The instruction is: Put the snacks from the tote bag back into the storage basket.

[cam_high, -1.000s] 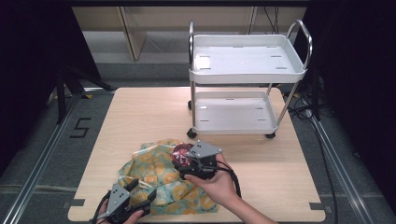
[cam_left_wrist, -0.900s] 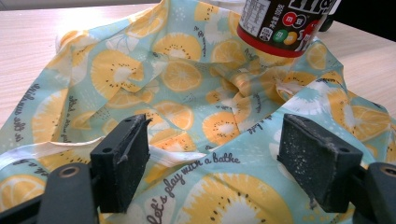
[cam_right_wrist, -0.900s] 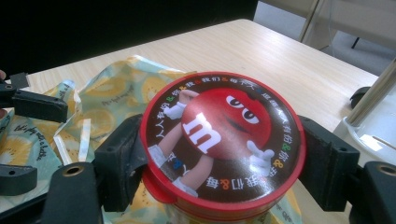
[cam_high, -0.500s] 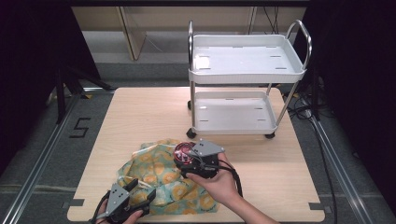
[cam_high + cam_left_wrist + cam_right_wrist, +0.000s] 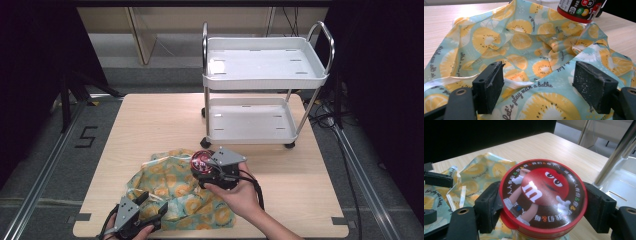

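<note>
A round can with a red M&M's lid (image 5: 541, 187) is clamped between the jaws of my right gripper (image 5: 542, 203). In the high view this gripper (image 5: 206, 169) holds the can (image 5: 201, 159) over the far right part of a light-blue cloth with orange and kiwi slices (image 5: 175, 187). My left gripper (image 5: 152, 204) sits at the cloth's near left edge. Its jaws stand wide open just above the cloth (image 5: 524, 50), with nothing between them (image 5: 539, 85). The can's lower part (image 5: 580, 8) shows beyond the cloth in the left gripper view.
A white two-shelf cart (image 5: 265, 67) on wheels stands at the table's far right, its metal post (image 5: 616, 152) close behind the can. Bare wooden tabletop (image 5: 160, 125) lies to the left of the cart and beyond the cloth.
The left gripper has shifted slightly at the cloth's near edge. The right gripper keeps the can in almost the same place.
</note>
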A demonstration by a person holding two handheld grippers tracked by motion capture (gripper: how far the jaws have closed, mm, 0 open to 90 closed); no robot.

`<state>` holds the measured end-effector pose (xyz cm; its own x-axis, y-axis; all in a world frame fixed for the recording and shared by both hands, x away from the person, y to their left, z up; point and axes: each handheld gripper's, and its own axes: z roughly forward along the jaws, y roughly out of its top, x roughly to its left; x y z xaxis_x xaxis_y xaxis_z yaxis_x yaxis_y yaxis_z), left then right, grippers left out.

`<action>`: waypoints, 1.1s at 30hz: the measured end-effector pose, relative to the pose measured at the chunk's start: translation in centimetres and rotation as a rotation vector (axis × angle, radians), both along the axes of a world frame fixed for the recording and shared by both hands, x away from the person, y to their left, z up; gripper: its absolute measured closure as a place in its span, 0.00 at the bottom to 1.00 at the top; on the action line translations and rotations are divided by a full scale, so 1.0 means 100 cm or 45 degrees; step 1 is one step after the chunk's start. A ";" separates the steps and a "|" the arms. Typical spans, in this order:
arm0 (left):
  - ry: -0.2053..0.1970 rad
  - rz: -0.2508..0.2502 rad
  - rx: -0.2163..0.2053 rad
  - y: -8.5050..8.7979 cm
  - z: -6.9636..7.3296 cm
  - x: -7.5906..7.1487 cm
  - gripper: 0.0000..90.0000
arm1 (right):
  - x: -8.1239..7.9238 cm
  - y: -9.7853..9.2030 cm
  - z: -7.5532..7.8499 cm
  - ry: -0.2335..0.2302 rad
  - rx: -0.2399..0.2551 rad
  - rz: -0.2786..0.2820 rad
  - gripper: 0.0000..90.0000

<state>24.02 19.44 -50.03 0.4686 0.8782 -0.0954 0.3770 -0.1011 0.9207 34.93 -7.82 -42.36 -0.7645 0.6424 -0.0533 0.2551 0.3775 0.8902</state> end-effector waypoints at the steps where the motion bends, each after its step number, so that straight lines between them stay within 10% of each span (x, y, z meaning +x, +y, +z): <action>1: -0.003 -0.003 -0.003 0.000 0.000 0.000 0.27 | 0.000 -0.001 0.000 0.000 0.001 0.001 0.29; 33: -0.006 -0.001 -0.008 0.000 0.000 0.000 0.27 | 0.006 -0.017 0.005 -0.018 0.018 -0.054 0.30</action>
